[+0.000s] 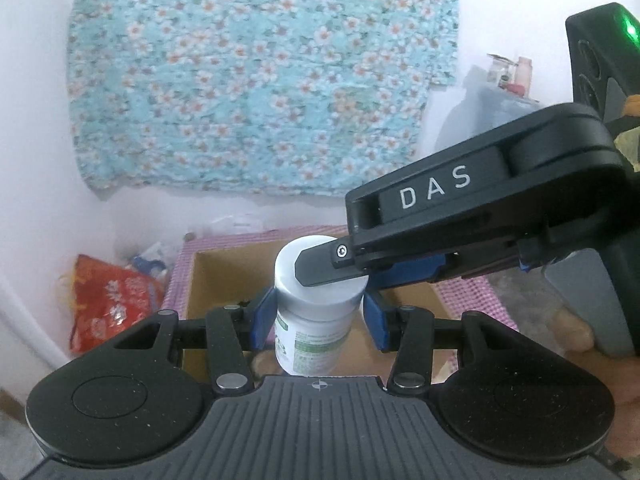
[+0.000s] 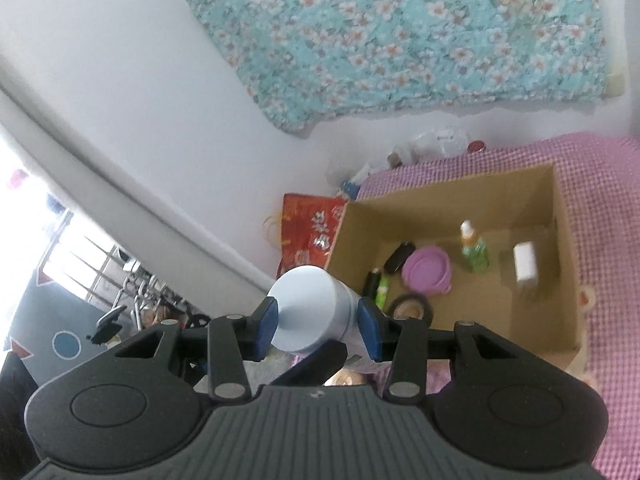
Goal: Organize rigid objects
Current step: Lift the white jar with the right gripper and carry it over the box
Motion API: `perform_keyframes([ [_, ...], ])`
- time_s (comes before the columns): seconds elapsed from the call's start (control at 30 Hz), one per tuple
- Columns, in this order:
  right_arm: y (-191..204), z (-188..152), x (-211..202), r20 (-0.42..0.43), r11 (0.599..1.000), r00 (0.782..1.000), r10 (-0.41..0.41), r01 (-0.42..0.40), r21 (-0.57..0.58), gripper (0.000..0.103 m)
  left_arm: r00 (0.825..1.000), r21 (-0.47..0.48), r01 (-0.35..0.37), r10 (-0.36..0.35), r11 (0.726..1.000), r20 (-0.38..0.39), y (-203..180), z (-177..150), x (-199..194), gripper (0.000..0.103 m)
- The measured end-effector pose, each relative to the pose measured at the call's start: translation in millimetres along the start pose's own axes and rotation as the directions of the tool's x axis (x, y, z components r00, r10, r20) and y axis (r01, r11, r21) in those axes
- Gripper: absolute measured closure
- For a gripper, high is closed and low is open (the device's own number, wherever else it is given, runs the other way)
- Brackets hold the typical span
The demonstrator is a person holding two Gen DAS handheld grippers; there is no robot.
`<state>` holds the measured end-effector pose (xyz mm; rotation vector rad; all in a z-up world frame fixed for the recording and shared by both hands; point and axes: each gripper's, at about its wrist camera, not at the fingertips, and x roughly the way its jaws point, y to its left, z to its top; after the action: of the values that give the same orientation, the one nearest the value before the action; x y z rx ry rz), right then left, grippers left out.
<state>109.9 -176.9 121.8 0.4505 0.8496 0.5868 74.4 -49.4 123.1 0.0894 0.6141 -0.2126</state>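
White bottle (image 1: pixel 316 300) stands upright in the left gripper (image 1: pixel 318 318), whose pads pinch its body; right gripper (image 2: pixel 318 320) clamps the cap, box (image 2: pixel 560 264) just ahead

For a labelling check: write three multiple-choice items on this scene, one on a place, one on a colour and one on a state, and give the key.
1. Where is the purple bowl?
A. in the box
B. on the cloth beside it
C. on the windowsill

2. What colour are the finger pads?
A. red
B. blue
C. yellow

3. The cap of the bottle is:
A. lying in the box
B. missing
C. on the bottle

Key:
1 A: the bowl lies on the box floor, among other items.
2 B: the pads on either side of the bottle are blue in both views.
3 C: the white cap sits on the bottle's top.
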Motion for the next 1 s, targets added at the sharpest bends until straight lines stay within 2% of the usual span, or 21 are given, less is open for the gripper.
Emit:
perform_keyframes([
  [0.13, -26.8, 20.3, 16.4, -0.016, 0.999, 1.000, -0.017, 0.018, 0.034, 0.056, 0.997, -0.024, 0.050, -0.052, 0.998, -0.063, -0.4, 11.9, 36.3, 0.056],
  [0.23, -52.1, 28.8, 32.6, -0.039, 0.997, 0.999, -0.033, 0.036, 0.071, 0.056, 0.988, -0.051, 0.083, -0.089, 0.995, -0.127, 0.3, 15.5, 69.5, 0.056],
  [0.5, -112.0, 30.1, 87.1, -0.145, 0.987, 0.988, -0.044, 0.066, 0.148, 0.056, 0.951, -0.077, 0.077, -0.097, 0.994, -0.295, -1.1, 0.2, 136.4, 0.057],
  [0.67, -129.0, 25.1, 109.0, -0.182, 0.984, 0.982, -0.055, 0.084, 0.156, 0.056, 0.932, -0.089, 0.069, -0.096, 0.994, -0.350, 0.2, -6.6, 156.2, 0.057],
  [0.9, -129.6, 22.0, 117.0, -0.190, 0.988, 0.978, -0.083, 0.105, 0.110, 0.056, 0.920, -0.084, 0.069, -0.096, 0.994, -0.381, -1.5, -9.6, 164.3, 0.056],
  [1.0, -127.9, 18.8, 118.3, -0.207, 0.989, 0.974, -0.090, 0.112, 0.100, 0.056, 0.915, -0.085, 0.068, -0.096, 0.994, -0.392, -2.1, -9.7, 165.8, 0.053],
])
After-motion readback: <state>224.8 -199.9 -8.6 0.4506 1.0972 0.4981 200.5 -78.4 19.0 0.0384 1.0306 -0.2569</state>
